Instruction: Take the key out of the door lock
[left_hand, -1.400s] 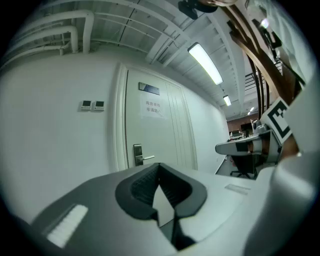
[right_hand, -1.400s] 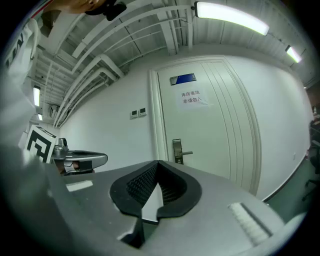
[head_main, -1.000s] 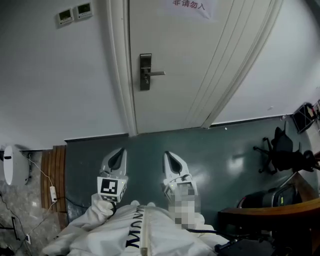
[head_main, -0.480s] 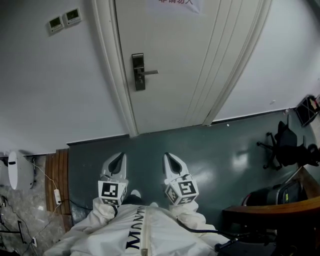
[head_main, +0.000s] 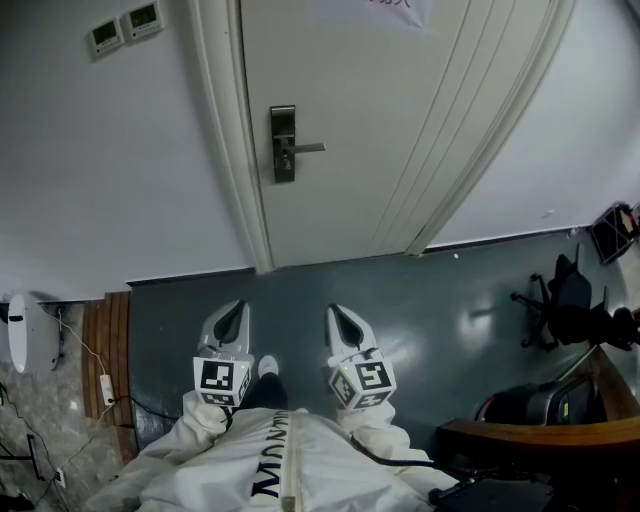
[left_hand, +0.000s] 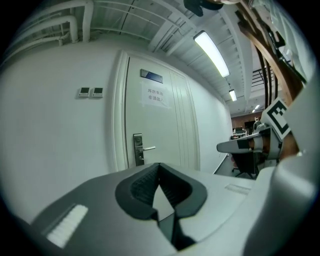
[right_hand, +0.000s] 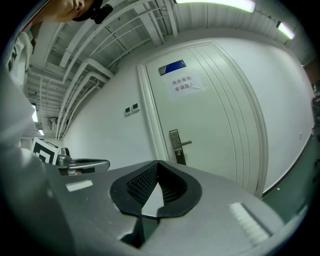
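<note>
The white door (head_main: 370, 120) is closed, a few steps ahead of me. A steel lock plate (head_main: 284, 143) with a lever handle (head_main: 308, 148) sits at its left edge; it also shows small as the lock plate (left_hand: 138, 149) and the lock plate (right_hand: 176, 146). The key is too small to make out. My left gripper (head_main: 236, 308) and right gripper (head_main: 339, 312) are held low over the floor, side by side, far from the lock. Both are shut and empty, as the left gripper (left_hand: 159, 165) and right gripper (right_hand: 157, 162) show close up.
Two wall controllers (head_main: 124, 27) hang left of the door frame. A paper notice (head_main: 388, 8) is on the door. A black office chair (head_main: 560, 300) and a wooden desk corner (head_main: 540, 432) stand at the right. A white appliance (head_main: 20, 332) and a power strip (head_main: 106, 388) lie at the left.
The head view has swayed slightly, so the door shifted left and back. A shoe now shows between the grippers. Both grippers keep their place and stay shut.
</note>
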